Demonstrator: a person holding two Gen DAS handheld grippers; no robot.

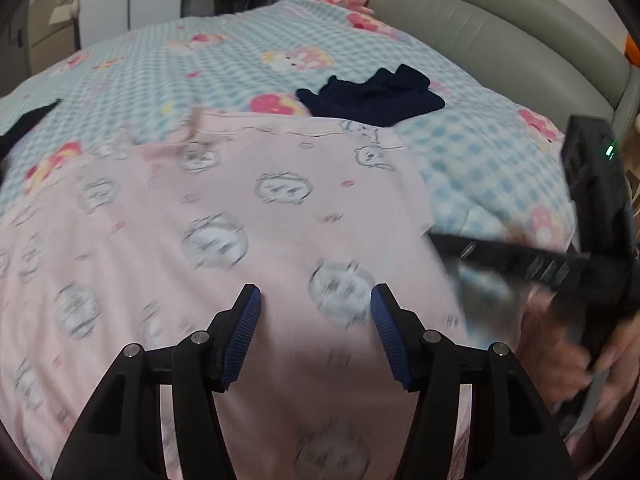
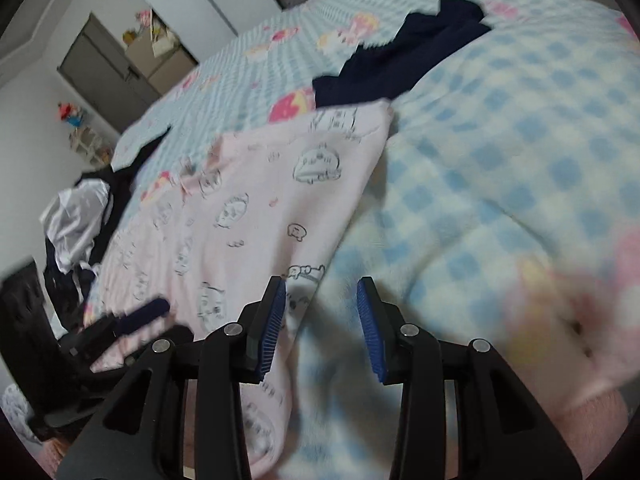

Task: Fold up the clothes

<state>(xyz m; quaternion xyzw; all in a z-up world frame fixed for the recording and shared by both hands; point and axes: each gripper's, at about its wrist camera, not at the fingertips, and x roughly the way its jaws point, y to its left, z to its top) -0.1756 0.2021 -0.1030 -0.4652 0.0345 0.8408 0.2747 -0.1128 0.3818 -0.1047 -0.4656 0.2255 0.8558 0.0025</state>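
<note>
A blue-checked blanket (image 1: 168, 76) is covering the bed. The pink printed garment (image 1: 224, 248) is lying spread at its near edge, a navy garment (image 1: 376, 98) just beyond. Left claw (image 1: 316, 308) and right claw (image 2: 321, 304) are hovering wide open, gripping nothing.

Legible text, labels, brands, numbers: none. The pink garment (image 1: 248, 240) carries only cartoon animal prints, and the checked blanket (image 2: 500, 152) only cartoon figures; no lettering is readable on either.

Pink printed garment (image 1: 248, 240) flat on bed
</note>
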